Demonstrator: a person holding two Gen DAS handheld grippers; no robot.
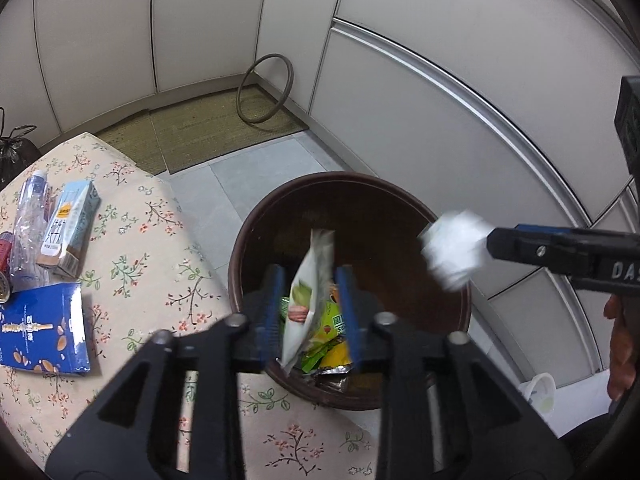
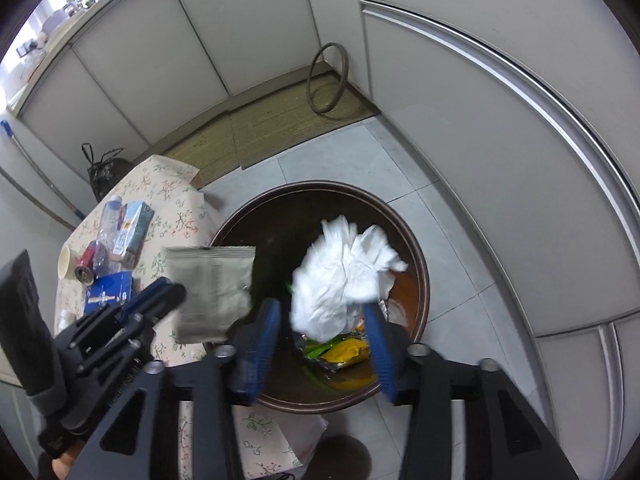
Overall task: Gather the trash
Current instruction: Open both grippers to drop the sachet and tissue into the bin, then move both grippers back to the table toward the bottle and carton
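Observation:
A brown round trash bin (image 1: 332,176) (image 2: 320,185) stands on the floor beside the table, with green and yellow wrappers at its bottom. My left gripper (image 1: 310,276) (image 2: 168,292) hangs over its near rim, open. A white snack wrapper (image 1: 308,292) (image 2: 212,292) is loose between its blue pads, clear of both. My right gripper (image 2: 322,306) (image 1: 492,242) is over the bin too, open. A crumpled white tissue (image 2: 340,276) (image 1: 454,254) sits between its fingers, blurred, with a gap to the left pad.
A table with a floral cloth (image 1: 140,240) lies left of the bin and carries a plastic bottle (image 1: 30,216), a milk carton (image 1: 68,232), a blue box (image 1: 40,332), a can (image 2: 86,268) and a paper cup (image 2: 66,264). A ring (image 1: 264,88) leans in the wall corner. White panel walls close off the right.

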